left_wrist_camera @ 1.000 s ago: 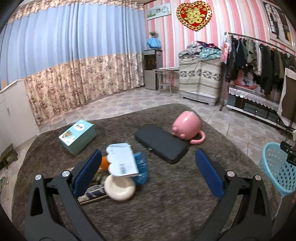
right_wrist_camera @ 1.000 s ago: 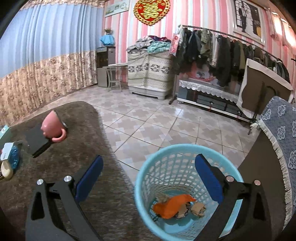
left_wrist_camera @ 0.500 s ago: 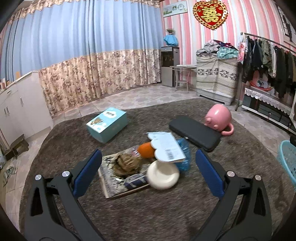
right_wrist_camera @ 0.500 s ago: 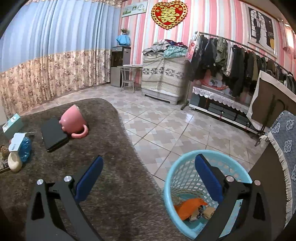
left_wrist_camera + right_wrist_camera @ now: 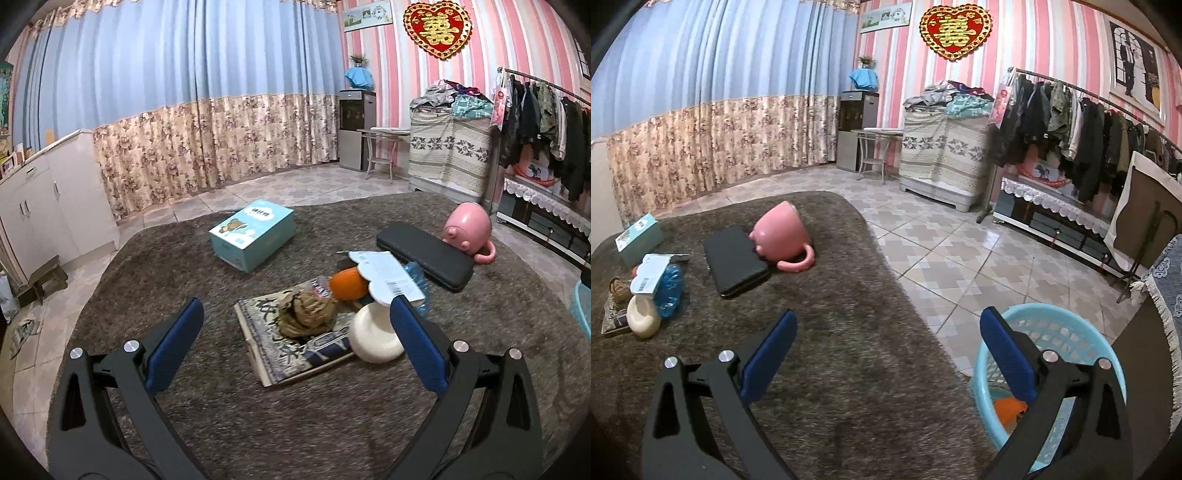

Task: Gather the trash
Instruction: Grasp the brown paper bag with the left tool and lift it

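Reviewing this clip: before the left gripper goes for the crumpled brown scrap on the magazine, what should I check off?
1. Left gripper jaws open, nothing held: ok.
2. Crumpled brown scrap in view, uncovered: ok.
3. Scrap lies between the jaws' line: ok.
4. Orange and white dish close beside scrap, may get nudged: not ok.
5. Blue basket has room: ok.
6. Right gripper open, away from pile: ok.

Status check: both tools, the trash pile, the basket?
Left tool open, empty. Right tool open, empty. Crumpled brown trash on magazine, ungrasped. Basket clear.
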`<state>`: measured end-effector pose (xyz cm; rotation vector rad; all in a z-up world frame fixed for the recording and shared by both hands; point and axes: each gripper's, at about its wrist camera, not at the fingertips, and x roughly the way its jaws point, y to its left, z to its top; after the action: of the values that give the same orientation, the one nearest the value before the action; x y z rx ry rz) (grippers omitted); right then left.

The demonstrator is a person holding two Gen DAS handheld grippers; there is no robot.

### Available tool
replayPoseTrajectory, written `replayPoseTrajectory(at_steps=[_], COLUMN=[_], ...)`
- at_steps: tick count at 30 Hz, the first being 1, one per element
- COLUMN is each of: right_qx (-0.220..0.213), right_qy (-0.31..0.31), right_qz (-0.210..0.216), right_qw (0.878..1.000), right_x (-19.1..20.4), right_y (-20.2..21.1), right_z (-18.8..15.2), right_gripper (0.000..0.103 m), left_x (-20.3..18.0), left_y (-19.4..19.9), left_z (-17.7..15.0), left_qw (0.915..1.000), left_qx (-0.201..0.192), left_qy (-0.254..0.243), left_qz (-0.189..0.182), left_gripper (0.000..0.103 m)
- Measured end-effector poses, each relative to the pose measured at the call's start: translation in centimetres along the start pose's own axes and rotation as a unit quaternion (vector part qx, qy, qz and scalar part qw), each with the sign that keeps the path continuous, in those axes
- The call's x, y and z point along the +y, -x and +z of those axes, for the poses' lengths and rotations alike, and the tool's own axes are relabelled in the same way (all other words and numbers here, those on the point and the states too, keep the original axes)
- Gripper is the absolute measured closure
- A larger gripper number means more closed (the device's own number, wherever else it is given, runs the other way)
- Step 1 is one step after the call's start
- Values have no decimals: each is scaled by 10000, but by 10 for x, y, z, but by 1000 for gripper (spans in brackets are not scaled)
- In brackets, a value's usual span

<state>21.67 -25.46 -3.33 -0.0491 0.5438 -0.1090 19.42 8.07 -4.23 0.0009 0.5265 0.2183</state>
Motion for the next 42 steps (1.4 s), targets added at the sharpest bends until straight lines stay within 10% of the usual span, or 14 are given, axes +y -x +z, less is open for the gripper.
replayPoseTrajectory(at_steps=[22, 29, 42], right_qx=[335, 461, 258], right_qy=[-243, -108, 983], right_qz=[662, 843, 1806], right_qw=[9969, 9953, 9783], right_x=[43, 64, 174], right_y=[-50, -59, -27], right_z=[12, 3, 9], right_gripper=[6, 6, 7], left_x=[14, 5, 87], left_y=[-59, -101, -56], left_z=[-9, -10, -9], left_qw=[9984, 9938, 9989], left_qx=[494, 1003, 370], left_qy=[178, -59, 165], left_qz=[-200, -476, 253], left_gripper=[6, 57, 58])
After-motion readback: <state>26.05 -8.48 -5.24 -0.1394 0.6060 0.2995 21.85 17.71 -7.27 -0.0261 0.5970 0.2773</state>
